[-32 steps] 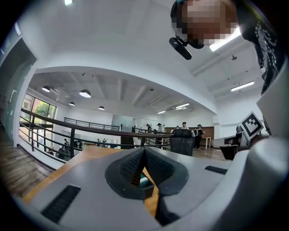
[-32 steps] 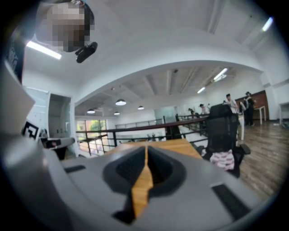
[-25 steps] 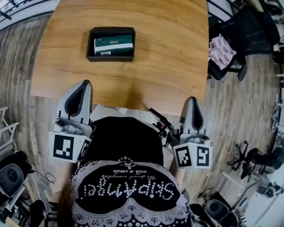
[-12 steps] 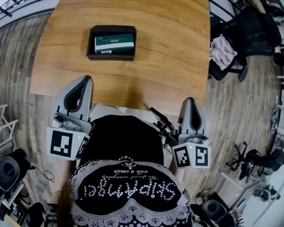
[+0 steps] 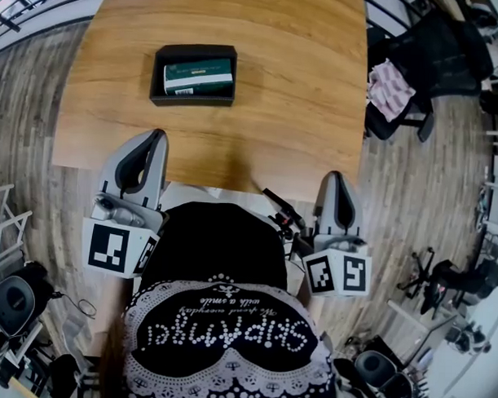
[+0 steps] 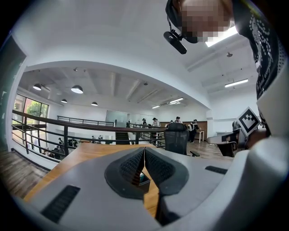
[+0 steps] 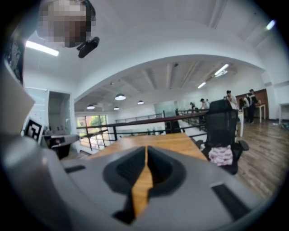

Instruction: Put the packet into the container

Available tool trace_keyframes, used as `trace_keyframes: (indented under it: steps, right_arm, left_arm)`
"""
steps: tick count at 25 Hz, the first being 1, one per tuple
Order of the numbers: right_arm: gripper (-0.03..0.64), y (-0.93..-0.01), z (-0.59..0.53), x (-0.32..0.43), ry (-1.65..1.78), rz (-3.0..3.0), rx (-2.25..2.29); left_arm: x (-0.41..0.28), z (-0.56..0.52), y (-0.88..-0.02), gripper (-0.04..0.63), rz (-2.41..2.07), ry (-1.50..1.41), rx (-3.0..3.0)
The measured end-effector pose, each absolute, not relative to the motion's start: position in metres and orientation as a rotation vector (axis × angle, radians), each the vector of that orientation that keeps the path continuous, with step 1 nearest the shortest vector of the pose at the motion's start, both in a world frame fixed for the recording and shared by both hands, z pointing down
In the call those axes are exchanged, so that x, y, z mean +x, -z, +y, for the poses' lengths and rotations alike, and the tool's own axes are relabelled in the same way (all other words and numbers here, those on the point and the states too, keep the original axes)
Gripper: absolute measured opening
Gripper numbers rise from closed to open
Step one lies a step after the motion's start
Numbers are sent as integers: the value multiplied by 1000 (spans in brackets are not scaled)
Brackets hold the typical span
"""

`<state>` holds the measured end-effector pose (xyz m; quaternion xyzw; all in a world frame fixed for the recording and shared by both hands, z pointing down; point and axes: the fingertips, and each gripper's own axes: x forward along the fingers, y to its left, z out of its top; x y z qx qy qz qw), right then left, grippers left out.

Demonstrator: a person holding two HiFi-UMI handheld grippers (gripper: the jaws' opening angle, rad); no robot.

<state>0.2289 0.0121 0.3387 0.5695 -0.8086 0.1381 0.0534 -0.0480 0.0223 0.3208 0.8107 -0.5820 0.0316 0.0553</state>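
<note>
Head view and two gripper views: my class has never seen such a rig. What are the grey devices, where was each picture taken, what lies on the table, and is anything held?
A person holds a two-jaw gripper in each hand: left gripper and right gripper. One camera looks down from the person's head; one rides on each gripper, looking along its jaws. On the wooden table stands a black container with a green packet inside. Both grippers are shut and empty.
</note>
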Motion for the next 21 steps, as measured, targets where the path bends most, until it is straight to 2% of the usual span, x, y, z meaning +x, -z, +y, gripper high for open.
trace_keyframes:
  steps: [21]
  right_arm:
    - [40, -344, 17, 232, -421, -2455, 1724]
  left_arm:
    - [-59, 29, -339, 34, -1806, -172, 2370]
